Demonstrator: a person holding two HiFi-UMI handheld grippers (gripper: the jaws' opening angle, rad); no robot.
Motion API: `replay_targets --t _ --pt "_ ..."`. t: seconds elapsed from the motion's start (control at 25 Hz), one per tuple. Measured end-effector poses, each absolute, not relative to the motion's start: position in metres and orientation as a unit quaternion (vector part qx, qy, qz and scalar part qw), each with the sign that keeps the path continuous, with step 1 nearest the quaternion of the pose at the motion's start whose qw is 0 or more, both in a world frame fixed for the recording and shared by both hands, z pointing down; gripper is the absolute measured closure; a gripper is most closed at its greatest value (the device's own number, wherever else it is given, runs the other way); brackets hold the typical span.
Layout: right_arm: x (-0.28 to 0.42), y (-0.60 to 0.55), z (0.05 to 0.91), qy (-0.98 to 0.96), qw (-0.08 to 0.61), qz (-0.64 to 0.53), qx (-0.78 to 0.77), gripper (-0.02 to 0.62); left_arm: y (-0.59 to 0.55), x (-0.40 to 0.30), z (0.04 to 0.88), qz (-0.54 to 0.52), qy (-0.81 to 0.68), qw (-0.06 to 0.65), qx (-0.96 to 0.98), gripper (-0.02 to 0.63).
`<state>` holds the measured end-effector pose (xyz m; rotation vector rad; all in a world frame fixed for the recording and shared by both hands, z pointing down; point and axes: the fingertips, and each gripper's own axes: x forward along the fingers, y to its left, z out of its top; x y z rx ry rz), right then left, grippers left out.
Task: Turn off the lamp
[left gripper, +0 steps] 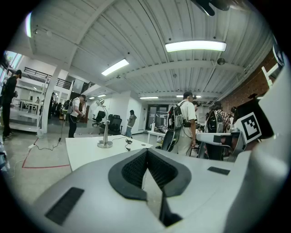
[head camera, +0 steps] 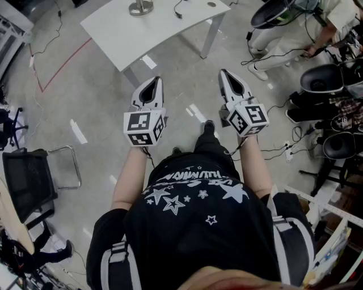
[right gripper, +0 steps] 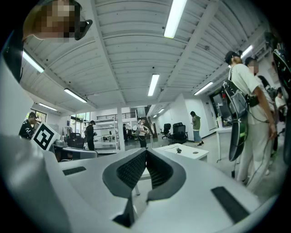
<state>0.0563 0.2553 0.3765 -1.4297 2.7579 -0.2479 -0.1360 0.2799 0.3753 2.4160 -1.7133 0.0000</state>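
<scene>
Standing short of the white table (head camera: 142, 34), we hold the left gripper (head camera: 152, 82) and the right gripper (head camera: 225, 73) side by side, each with its jaws clenched tip to tip on nothing. The lamp (head camera: 140, 7) stands on the table's far part, well apart from both grippers.

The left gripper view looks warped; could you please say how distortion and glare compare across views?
Left gripper view: strong fisheye, dark round border, ceiling light blown out, lamp small but clear. Right gripper view: same fisheye, bright ceiling strips. Head view: evenly lit.
</scene>
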Motion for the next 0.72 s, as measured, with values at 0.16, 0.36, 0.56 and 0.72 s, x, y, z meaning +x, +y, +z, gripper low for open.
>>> replay_targets --t 0.16,0.36,0.56,0.72 --pt "0.069 0.231 0.382 0.885 0.021 -0.094 -0.456 0.589 0.264 -0.127 0.373 0.0 -0.587 0.087 0.805 0.595" --pt "0.087 0.205 0.383 0.886 0.027 -0.1 -0.451 0.589 0.24 -0.111 0.374 0.006 -0.595 0.087 0.799 0.595" --pt "0.122 0.167 0.389 0.886 0.026 -0.107 -0.451 0.589 0.203 -0.078 0.374 0.009 -0.598 0.084 0.797 0.595" --pt "0.149 0.129 0.388 0.886 0.027 -0.108 -0.449 0.589 0.168 -0.054 0.373 0.011 -0.602 0.085 0.794 0.595"
